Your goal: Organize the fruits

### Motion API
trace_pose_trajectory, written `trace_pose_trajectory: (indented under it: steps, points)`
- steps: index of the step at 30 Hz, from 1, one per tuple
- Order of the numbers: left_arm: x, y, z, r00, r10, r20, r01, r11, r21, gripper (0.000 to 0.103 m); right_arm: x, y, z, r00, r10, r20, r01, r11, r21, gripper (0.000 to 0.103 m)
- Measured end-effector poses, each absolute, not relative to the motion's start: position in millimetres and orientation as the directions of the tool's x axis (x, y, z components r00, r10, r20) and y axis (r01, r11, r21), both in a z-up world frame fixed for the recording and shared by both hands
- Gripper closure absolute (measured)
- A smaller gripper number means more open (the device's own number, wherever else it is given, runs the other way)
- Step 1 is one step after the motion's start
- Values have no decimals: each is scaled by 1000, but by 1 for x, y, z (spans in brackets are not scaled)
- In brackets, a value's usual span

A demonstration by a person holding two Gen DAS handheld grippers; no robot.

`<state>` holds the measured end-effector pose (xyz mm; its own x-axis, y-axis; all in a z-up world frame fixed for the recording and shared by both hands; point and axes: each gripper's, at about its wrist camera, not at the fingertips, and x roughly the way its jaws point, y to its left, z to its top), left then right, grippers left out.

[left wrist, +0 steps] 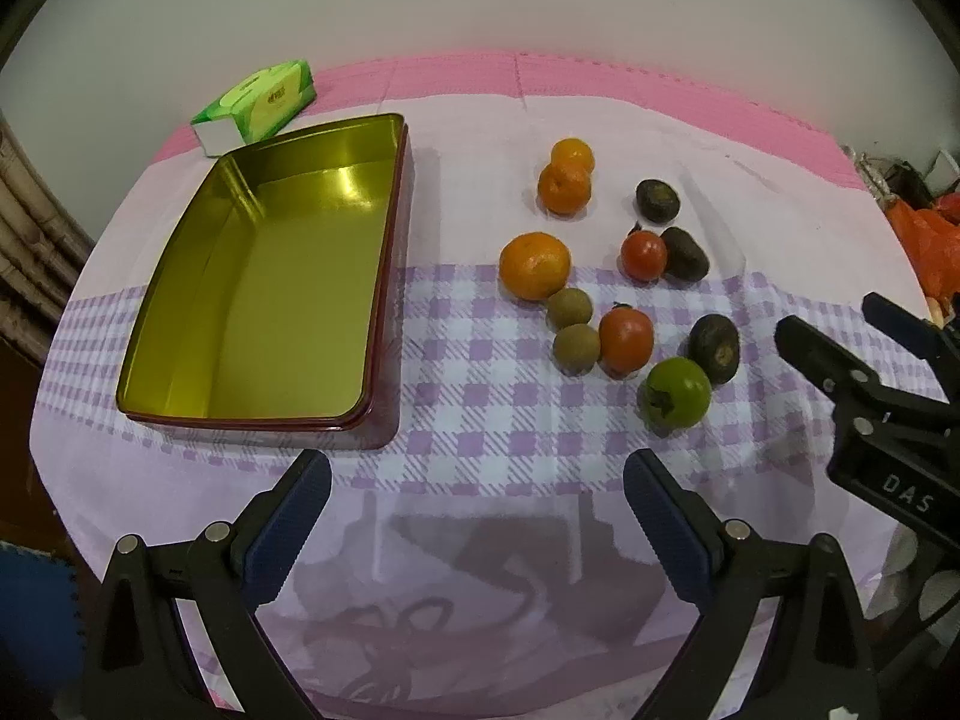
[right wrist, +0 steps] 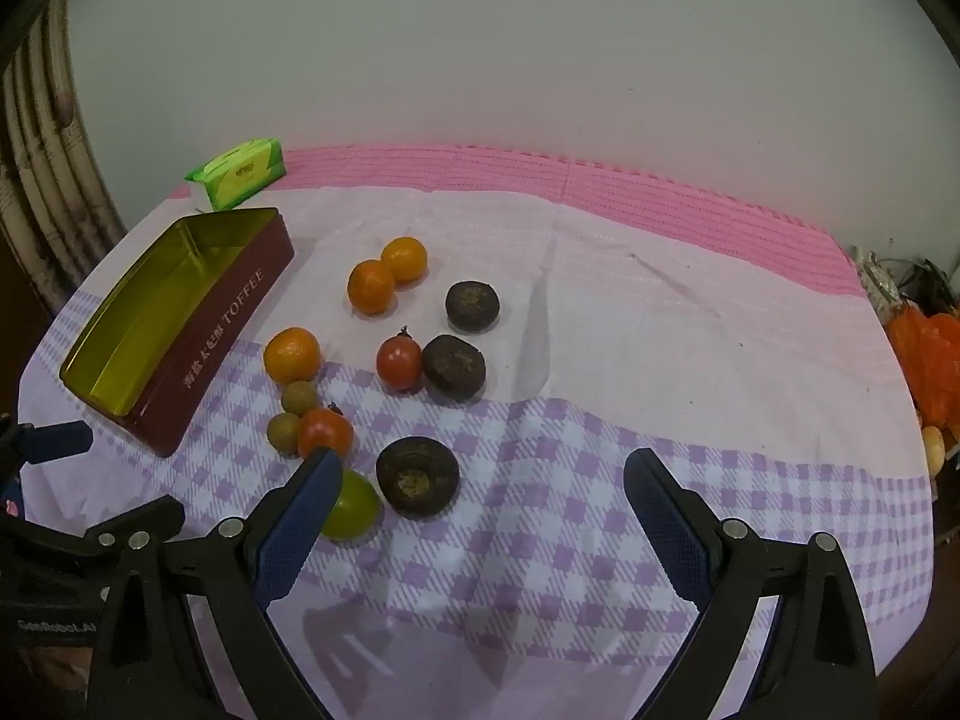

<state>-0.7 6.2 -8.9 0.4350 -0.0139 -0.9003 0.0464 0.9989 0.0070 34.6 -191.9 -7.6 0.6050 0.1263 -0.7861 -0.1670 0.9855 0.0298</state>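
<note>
1. Checked cloth [left wrist: 480,420] carries scattered fruits [left wrist: 534,264], all outside the tin [left wrist: 258,276]
2. Left gripper [left wrist: 477,480] and right gripper [right wrist: 480,480] gape wide, empty
3. Only the right view shows "TOFFEE" lettering [right wrist: 243,306]

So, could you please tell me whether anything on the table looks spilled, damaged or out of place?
Nothing looks spilled or damaged. The gold-lined rectangular toffee tin is empty and upright, and every fruit lies loose on the checked purple-and-white cloth beside it. The green tomato, still unripe, is the odd one among the red ones.
</note>
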Motion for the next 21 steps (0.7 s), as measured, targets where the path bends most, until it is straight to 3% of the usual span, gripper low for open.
trace_pose_trajectory:
  steps: [21]
  points:
    - [0,2,-13,414,13,-910,51,998,37,6,34,-190,-8,602,129,-788,-169,985,33,8]
